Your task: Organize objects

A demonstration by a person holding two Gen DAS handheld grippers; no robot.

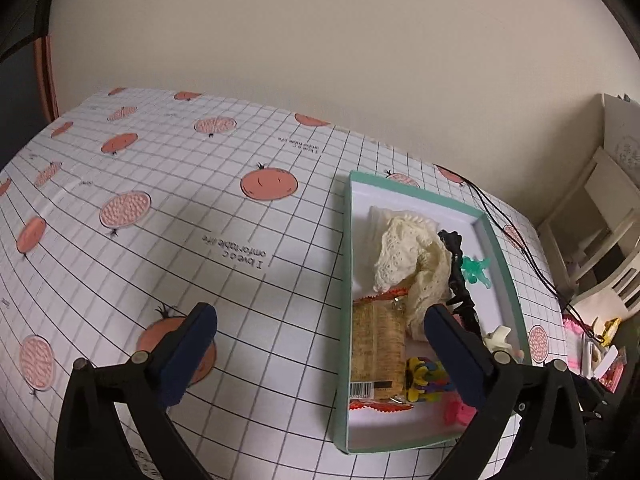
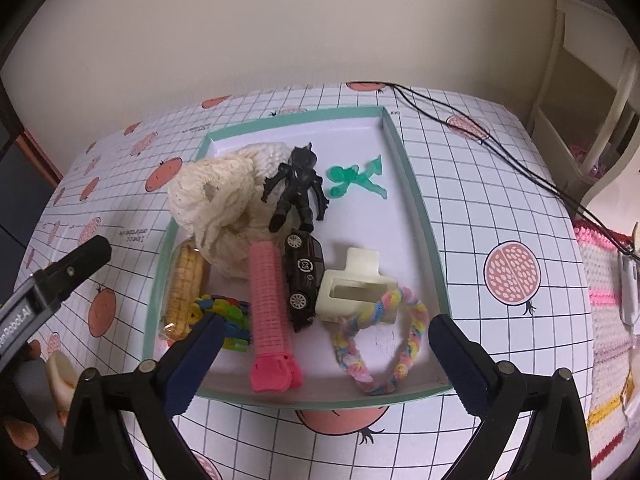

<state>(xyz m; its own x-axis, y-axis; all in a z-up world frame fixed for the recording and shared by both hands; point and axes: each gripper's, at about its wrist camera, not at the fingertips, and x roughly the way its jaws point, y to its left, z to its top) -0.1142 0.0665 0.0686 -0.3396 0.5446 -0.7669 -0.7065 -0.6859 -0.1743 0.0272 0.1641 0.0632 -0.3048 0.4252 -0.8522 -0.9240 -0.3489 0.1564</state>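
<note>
— What's on the table from where you stand?

— A grid-patterned tablecloth [image 2: 500, 184] with pomegranate prints, and on it a shallow mint-edged box [image 2: 416, 184] holding all the loose things. The right gripper [image 2: 326, 354] hovers just short of the box's near wall, jaws spread wide with nothing between them but the view of the contents.

— And the other one?

— The left gripper [image 1: 322, 346] is released too, wide apart. The box [image 1: 504, 248] sits toward its right finger, which overlaps the contents; its left finger is over bare cloth.

— What's inside, biggest first?

— Beyond the right gripper's left finger, a crumpled cream knitted cloth [image 2: 218, 204]. Straight ahead between the jaws lies a pink hair roller [image 2: 268, 312], lengthwise, its end near the front wall. A pastel braided loop [image 2: 384, 344] lies just inside the right finger. Past it, touching, a cream claw clip [image 2: 352, 292]. A black figure [image 2: 298, 188] leans on the knitted cloth, farther off. A black toy car [image 2: 304, 280] is wedged between roller and clip. Beyond that, a green figure [image 2: 356, 178] lies flat, apart from the rest. By the left finger, a wrapped snack bar [image 2: 184, 288] along the box's side wall, and a heap of small coloured clips [image 2: 224, 312] touching the roller.

— Anything outside the box?

— A thin black cord [image 2: 500, 156] trails across the cloth, far right.
</note>
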